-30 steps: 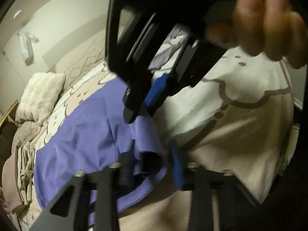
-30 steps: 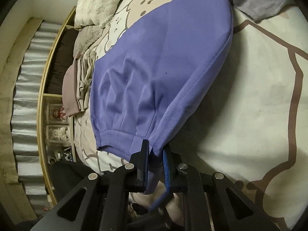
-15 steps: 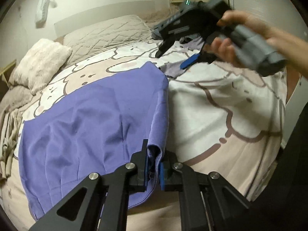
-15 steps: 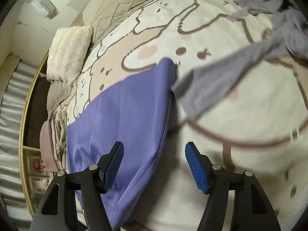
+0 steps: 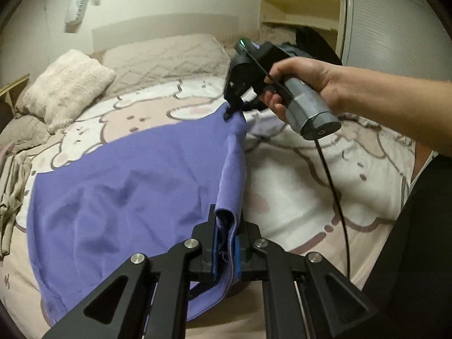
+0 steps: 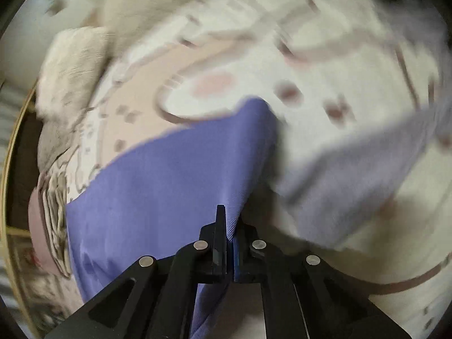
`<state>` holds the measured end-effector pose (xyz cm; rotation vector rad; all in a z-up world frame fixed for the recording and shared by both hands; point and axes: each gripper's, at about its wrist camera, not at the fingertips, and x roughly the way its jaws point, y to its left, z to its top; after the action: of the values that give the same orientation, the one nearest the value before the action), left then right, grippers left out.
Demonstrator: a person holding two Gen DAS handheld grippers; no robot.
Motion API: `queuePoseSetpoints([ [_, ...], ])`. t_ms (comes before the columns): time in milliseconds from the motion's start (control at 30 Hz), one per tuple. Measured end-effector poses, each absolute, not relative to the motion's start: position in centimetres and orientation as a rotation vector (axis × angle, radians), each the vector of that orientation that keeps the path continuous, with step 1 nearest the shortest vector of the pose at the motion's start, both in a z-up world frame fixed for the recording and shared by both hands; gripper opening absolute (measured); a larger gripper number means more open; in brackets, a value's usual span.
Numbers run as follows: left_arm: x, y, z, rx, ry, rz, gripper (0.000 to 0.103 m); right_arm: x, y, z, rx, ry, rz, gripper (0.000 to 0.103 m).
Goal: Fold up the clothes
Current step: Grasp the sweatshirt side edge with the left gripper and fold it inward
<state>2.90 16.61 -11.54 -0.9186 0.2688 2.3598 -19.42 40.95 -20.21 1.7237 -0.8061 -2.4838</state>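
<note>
My right wrist view is smeared with motion blur, so I can read little there beyond large shapes; the pale lilac-grey cloth (image 6: pixel 353 180) to the right of my fingers is too blurred to identify. In the left wrist view the right gripper (image 5: pixel 234 107) is partly masked by its own dark housing and by my right hand (image 5: pixel 299 84), so its fingertips are barely visible where they meet the fabric.

The purple garment (image 5: pixel 127 192) lies spread on the bed (image 5: pixel 296 197), over a cartoon-print cover. Its right-hand edge is lifted into a ridge running from my left gripper (image 5: pixel 226 243) up to the right gripper at the far corner. My left fingers are pressed together on the near end of that edge, with a fold of cloth bunched between the blue pads. In the right wrist view the right gripper (image 6: pixel 228 243) has its fingers drawn tight on the garment's corner, purple fabric (image 6: pixel 169 175) rising out between them.

To the right of the lifted edge the bed cover is open. On the left, the garment's far side ends close to a stack of folded beige clothes (image 5: pixel 11 192) at the bed's edge, cut off by the frame. A fluffy cushion (image 5: pixel 65 84) and a quilted pillow (image 5: pixel 166 56) sit by the headboard.

Only the left view shows the cable (image 5: pixel 330 180) trailing from the right handle across the bed. Only the right view shows the wooden rail (image 6: pixel 11 152) beside the bed.
</note>
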Motion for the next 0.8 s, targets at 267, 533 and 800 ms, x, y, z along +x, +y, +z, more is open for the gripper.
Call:
queuePoseSetpoints([
  [267, 2.5, 9.3, -9.3, -0.955, 0.210, 2.543, 0.009, -22.3, 28.7, -9.8, 1.378, -0.513, -2.536, 0.004],
  [533, 1.4, 1.0, -12.5, -1.224, 0.066, 2.640, 0.009, -26.4, 12.8, -10.8, 1.370, -0.259, -2.393, 0.004],
  [800, 1.0, -3.3, -15.7, -1.416, -0.084, 2.582, 0.009, -27.2, 1.9, -15.7, 1.454, -0.065, -2.290, 0.004],
])
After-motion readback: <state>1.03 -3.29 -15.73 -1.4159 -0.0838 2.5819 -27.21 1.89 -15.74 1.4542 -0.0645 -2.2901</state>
